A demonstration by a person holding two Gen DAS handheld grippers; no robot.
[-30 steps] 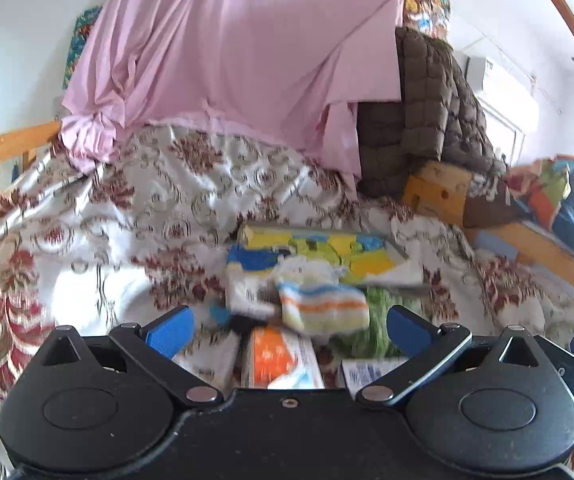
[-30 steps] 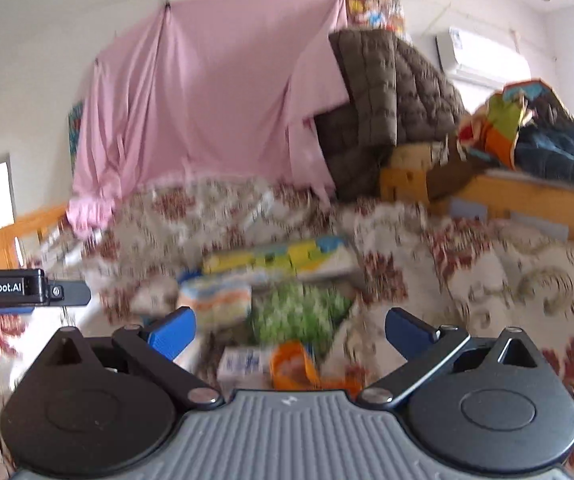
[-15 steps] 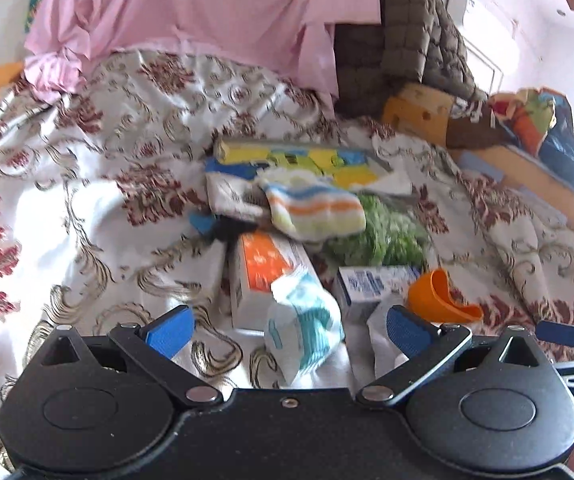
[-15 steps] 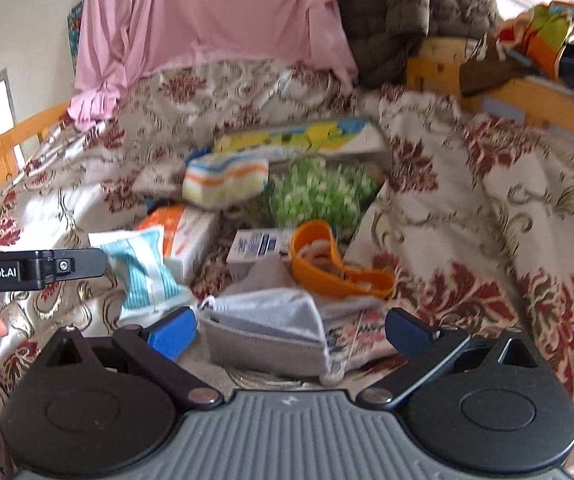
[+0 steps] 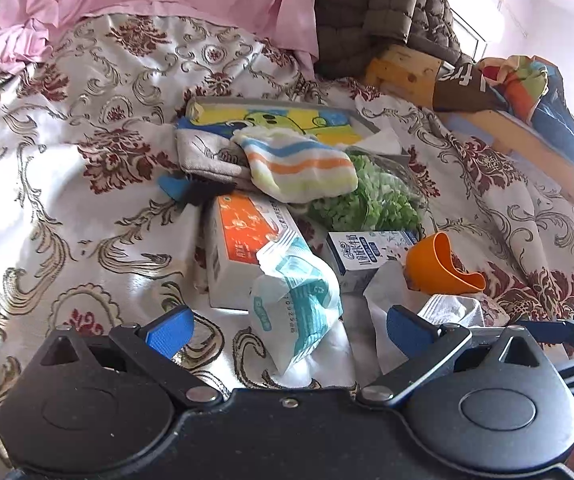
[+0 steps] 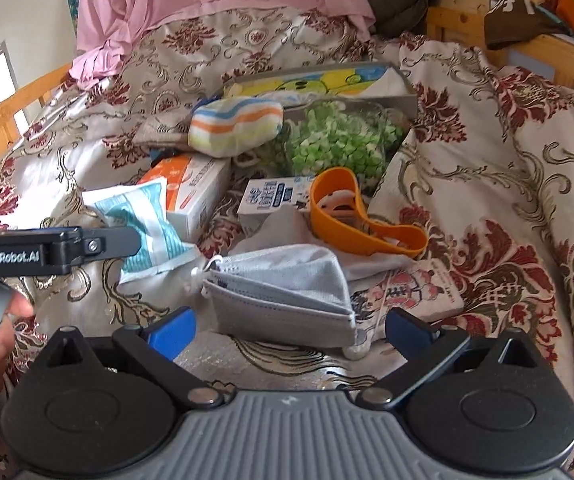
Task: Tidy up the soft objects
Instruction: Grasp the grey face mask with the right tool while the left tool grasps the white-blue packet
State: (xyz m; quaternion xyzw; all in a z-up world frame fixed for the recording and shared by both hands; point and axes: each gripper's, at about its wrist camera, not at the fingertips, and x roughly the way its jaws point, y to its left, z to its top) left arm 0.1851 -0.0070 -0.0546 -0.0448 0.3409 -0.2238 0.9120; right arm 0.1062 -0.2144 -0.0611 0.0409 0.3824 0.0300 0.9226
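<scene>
On the bedspread (image 6: 507, 168) lie two boxes: one orange-and-white box (image 5: 243, 248) and one small milk carton (image 5: 367, 256). One striped sock (image 5: 299, 164) at twelve o'clock, one green bag (image 6: 339, 144) beside it, one orange cup (image 6: 351, 216), one grey face mask (image 6: 287, 296), one teal-and-white packet (image 5: 299, 300) and one picture book (image 5: 287, 120) farthest back.

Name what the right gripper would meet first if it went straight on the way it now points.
Most likely the grey face mask: it lies on the bedspread just ahead of the open right gripper, centred between its fingers. Depth is hard to judge.
</scene>
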